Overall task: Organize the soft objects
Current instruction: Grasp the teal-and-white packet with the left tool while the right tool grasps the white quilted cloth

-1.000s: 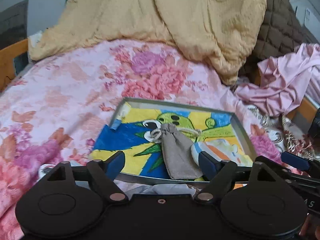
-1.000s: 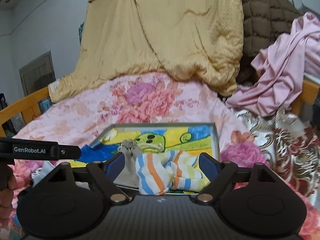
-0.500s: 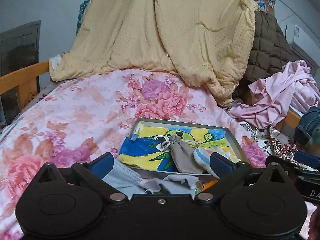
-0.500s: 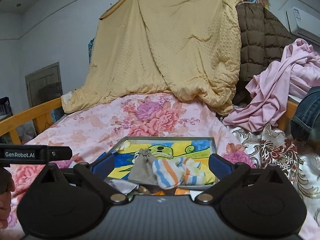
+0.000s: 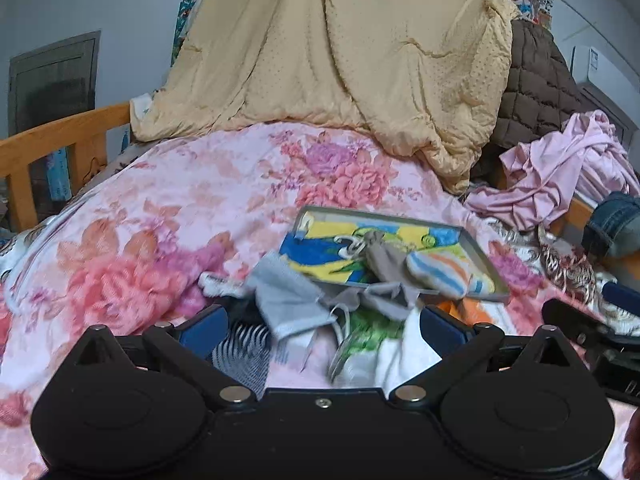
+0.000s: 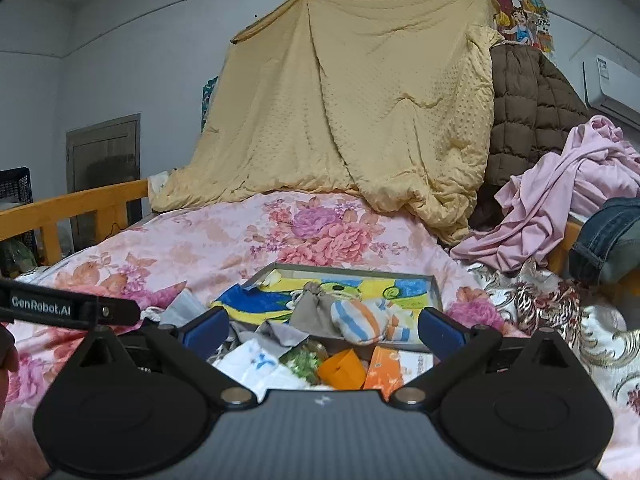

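Observation:
A grey-rimmed tray [image 5: 494,280] [image 6: 438,286] with a bright cartoon print lies on the flowered bedspread. In it rest a grey drawstring pouch [image 5: 384,256] [image 6: 316,308] and a striped sock [image 5: 444,274] [image 6: 358,318]. In front of the tray lies a heap of small soft items: a grey face mask [image 5: 286,300], white cloths [image 6: 256,364], an orange piece [image 6: 342,368]. My left gripper [image 5: 320,326] stands wide open over the heap, holding nothing. My right gripper [image 6: 323,326] is open too, with nothing between its fingers.
A yellow quilt [image 6: 352,112] hangs at the back, a brown padded coat [image 6: 528,112] beside it. Pink clothes [image 6: 560,192] and jeans [image 6: 612,236] pile up at the right. A wooden bed rail [image 5: 52,148] runs along the left. The flowered bedspread [image 5: 180,208] spreads left of the tray.
Both grippers have pulled back from the tray, leaving the pouch and the sock in it, and their jaws have widened. The heap in front of the tray has come into view.

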Available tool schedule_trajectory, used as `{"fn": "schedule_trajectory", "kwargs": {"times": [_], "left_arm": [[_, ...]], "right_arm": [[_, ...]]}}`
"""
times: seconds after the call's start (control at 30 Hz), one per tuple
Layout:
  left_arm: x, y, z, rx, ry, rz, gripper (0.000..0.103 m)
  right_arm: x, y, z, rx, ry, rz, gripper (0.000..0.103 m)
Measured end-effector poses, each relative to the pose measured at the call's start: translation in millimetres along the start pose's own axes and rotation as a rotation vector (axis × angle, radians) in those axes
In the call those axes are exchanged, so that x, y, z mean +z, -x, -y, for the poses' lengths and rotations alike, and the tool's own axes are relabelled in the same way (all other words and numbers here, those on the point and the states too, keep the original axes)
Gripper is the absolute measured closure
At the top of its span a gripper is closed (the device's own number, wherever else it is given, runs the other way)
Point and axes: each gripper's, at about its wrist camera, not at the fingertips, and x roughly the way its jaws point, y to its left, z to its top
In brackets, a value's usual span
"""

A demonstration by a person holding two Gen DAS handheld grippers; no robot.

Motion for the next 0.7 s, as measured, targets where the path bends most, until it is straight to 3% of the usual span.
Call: {"fn": "schedule_trajectory", "kwargs": {"times": [0.17,0.33,0.7], "left_arm": [[-22.4,15.3,-12.6,0.014,-0.004,0.02,0.001],[-46.3,23.6,-15.8,0.018,-0.121,0.03,0.001],[-73.5,4.4,-29.7,0.005,-0.154,-0.091,0.001]], "right_arm": [[-11.4,9.6,-4.5,-0.006,-0.002,-0.021,0.0],[-21.9,16.3,-9.8,-0.006,0.003,-0.049,0.0],[-45.9,12.0,-21.6,0.02,0.041,-0.169,0.0]]}}
